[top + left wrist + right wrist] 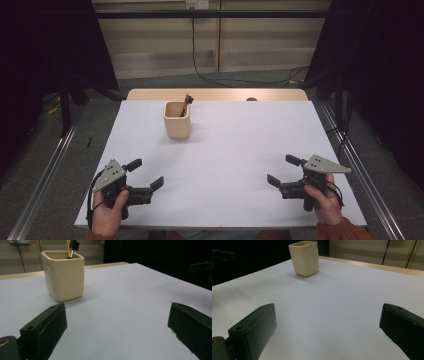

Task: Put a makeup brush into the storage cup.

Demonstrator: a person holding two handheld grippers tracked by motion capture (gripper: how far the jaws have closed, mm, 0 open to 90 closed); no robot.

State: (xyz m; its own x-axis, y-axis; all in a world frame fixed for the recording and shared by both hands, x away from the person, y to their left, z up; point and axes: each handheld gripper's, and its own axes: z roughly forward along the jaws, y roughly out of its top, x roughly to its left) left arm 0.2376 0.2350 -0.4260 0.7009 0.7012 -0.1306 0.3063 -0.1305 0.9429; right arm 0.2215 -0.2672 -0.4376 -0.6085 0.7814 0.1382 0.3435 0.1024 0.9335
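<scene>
I hold my left gripper (147,172) low at the near left, jaws spread wide and empty. My right gripper (283,170) mirrors it at the near right (jaws equally wide), both pointing inward.

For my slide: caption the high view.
Two open grippers, left and right, flank a cream square ceramic cup holding a brush.

text: none legible | labels: none – brands: none | numbers, signs: none

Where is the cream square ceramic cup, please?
In the high view, the cream square ceramic cup stands left of centre toward the white table's far edge.
</scene>
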